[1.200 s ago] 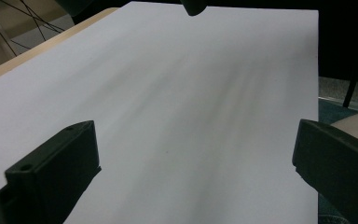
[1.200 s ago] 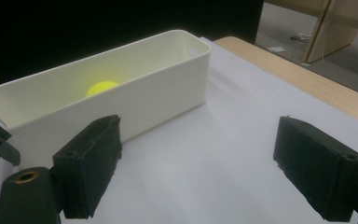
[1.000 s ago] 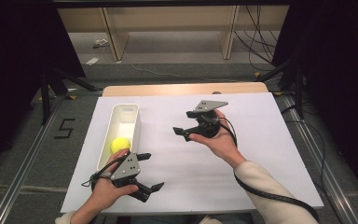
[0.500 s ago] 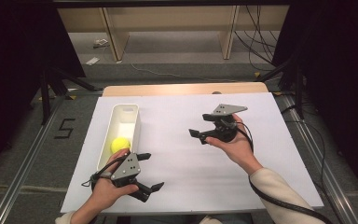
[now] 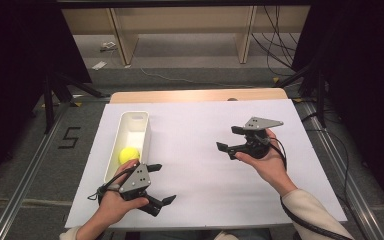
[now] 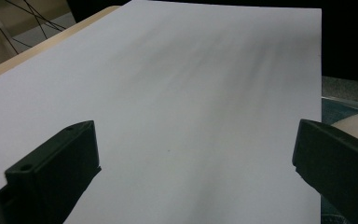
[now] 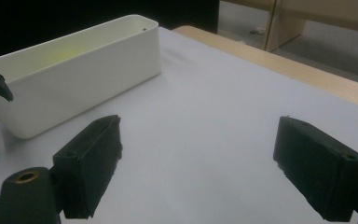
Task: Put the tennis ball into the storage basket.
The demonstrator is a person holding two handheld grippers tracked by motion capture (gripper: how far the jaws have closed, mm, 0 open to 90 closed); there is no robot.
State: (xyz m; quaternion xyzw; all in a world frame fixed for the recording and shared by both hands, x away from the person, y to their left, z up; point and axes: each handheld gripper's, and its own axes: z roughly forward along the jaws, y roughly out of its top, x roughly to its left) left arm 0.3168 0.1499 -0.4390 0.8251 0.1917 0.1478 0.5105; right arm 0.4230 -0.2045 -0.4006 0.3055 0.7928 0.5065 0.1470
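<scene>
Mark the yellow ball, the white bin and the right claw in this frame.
yellow ball (image 5: 128, 155), high view, on its top surface inside the bin.
white bin (image 7: 88, 74), right gripper view, on its long outer wall.
right claw (image 5: 228, 138), high view, midway between its two open fingertips.

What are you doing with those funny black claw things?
A person sits at a white-covered table with a hand-held gripper in each hand. Both are open and hold nothing. The left hand-held gripper rests near the table's front edge, beside a white bin. A yellow ball lies inside that bin. The right hand-held gripper is out over the middle of the table, pointing toward the bin.
</scene>
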